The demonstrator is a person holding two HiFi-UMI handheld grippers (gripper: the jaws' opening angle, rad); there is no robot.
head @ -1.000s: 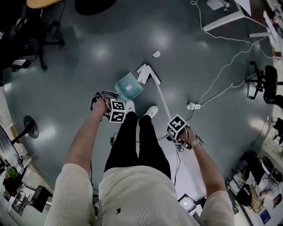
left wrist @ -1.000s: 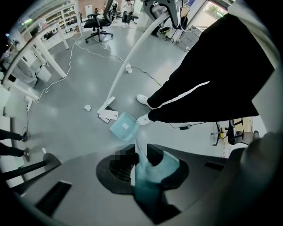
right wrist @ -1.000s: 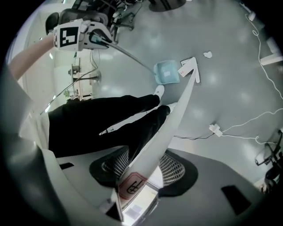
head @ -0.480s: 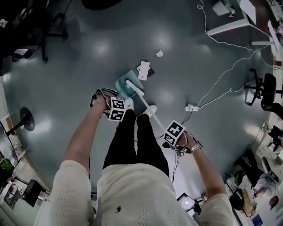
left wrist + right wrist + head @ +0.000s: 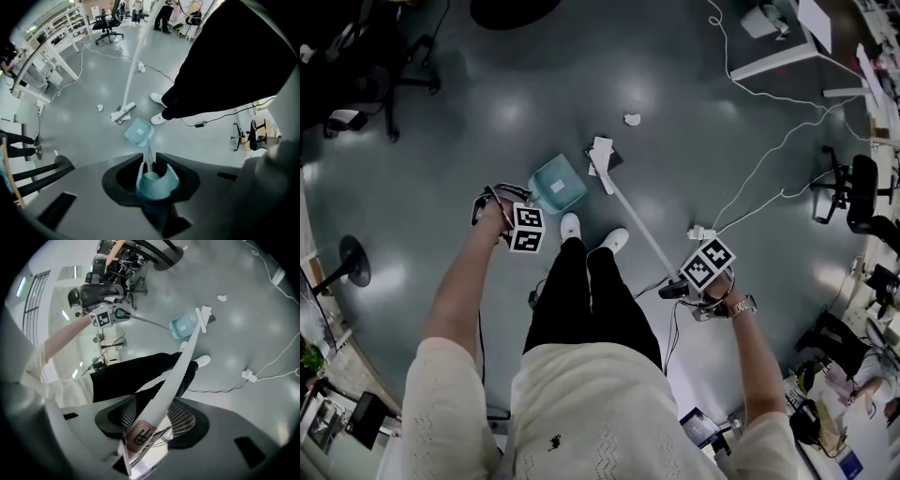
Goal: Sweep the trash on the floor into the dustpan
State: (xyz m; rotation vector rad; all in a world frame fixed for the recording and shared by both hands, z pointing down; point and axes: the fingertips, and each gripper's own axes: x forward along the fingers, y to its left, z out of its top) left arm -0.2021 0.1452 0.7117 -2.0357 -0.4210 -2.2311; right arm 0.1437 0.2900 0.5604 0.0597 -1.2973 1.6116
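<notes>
Teal dustpan (image 5: 558, 184), one, beside broom head (image 5: 602, 161), handle clamped in left gripper (image 5: 152, 172) fingers; right gripper (image 5: 151, 417) fingers clamp one white broom (image 5: 637, 221). One crumpled scrap (image 5: 632, 119) lies apart on floor (image 5: 487, 103), maybe another under broom head.

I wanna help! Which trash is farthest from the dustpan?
The crumpled wad, alone beyond the broom; the flat scraps lie at its head, nearer the dustpan.

head: high, steeply down | gripper views: along jaws, floorward | shared: dustpan (image 5: 557, 184), broom (image 5: 628, 210)
</notes>
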